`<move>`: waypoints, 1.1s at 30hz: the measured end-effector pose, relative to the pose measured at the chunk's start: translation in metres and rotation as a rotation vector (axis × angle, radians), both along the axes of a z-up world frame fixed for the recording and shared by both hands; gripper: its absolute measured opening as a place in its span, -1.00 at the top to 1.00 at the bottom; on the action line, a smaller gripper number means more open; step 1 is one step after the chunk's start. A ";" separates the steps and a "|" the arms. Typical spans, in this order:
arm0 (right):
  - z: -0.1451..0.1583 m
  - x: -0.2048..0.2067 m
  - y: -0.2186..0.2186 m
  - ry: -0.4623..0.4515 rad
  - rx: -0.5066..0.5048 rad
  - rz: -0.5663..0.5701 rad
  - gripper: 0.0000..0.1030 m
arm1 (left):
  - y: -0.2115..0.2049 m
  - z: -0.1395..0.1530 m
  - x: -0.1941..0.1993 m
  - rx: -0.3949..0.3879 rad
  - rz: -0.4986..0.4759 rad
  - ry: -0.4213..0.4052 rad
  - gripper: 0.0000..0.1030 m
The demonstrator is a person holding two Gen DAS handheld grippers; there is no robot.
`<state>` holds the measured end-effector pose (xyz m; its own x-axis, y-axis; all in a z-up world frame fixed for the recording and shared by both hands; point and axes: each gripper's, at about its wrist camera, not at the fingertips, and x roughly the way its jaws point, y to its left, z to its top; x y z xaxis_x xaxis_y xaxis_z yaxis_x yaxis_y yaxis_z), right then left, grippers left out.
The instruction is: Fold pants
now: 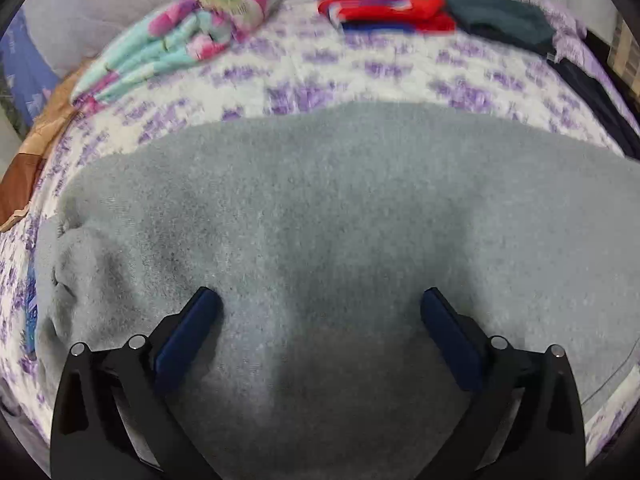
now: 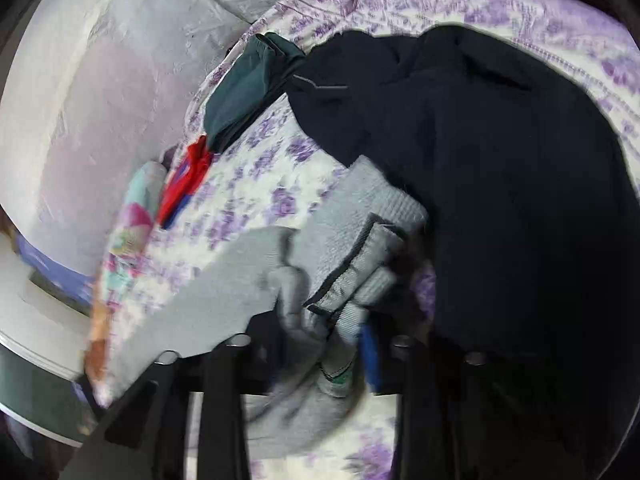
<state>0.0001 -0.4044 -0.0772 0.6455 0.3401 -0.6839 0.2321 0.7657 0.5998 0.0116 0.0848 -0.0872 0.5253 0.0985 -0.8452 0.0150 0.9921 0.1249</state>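
Grey fleece pants (image 1: 320, 200) lie spread flat across the bed and fill the lower half of the left wrist view. My left gripper (image 1: 320, 300) hovers close over them, jaws wide open, blue pads (image 1: 192, 332) apart with only flat cloth below. In the right wrist view the grey pants (image 2: 240, 280) are bunched at one end, a ribbed, dark-edged hem (image 2: 360, 264) folded up. My right gripper (image 2: 328, 332) is shut on that bunched grey cloth, and one blue pad (image 2: 370, 356) shows beside it.
The bed has a white and purple flowered cover (image 1: 360, 76). A rolled pastel blanket (image 1: 192, 36), a red and blue garment (image 1: 384, 12) and a dark green one (image 1: 496, 16) lie at its far side. Dark navy clothing (image 2: 500, 180) is heaped beside the bunched end.
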 end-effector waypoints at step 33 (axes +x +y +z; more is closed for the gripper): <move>0.000 0.072 0.135 -0.039 -0.078 0.539 -0.46 | -0.046 0.051 0.004 -0.216 -0.082 -0.021 -0.92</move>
<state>0.0723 -0.2696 -0.0770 0.4191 0.5791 -0.6993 -0.2267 0.8125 0.5370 0.0154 0.0391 -0.0363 0.5414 -0.1268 -0.8311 0.0959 0.9914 -0.0888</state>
